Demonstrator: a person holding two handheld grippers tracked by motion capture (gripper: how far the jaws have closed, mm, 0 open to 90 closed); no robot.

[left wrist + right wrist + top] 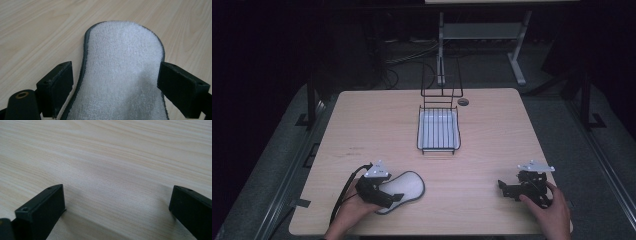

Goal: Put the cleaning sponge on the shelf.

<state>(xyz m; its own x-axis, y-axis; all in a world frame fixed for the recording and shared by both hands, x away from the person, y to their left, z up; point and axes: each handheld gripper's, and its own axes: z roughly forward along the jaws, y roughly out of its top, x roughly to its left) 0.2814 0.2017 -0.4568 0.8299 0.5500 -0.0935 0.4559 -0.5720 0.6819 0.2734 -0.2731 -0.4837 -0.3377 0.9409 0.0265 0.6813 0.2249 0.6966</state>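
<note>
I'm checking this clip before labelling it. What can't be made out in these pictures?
- Near end of the white insole: the left gripper covers it in the high view; the bottom edge cuts it off in the left gripper view.
- Small round thing behind the wire rack: too small to identify.
- Right gripper fingers: dark and small in the high view.

Two black hand-held grippers, each topped with a grey plate

The left gripper had a black body, a grey three-cornered plate with small dark holes on top, and a black cable looping from its rear toward the person's wrist. The right gripper was the same black build under a like grey plate. In the gripper views each pair of jaws was blocky, matte black and rectangular, with a small screw hole in the upper face; a brass-ringed hole sat beside the left gripper's left-hand jaw. No sleeves showed at the wrists.
</note>
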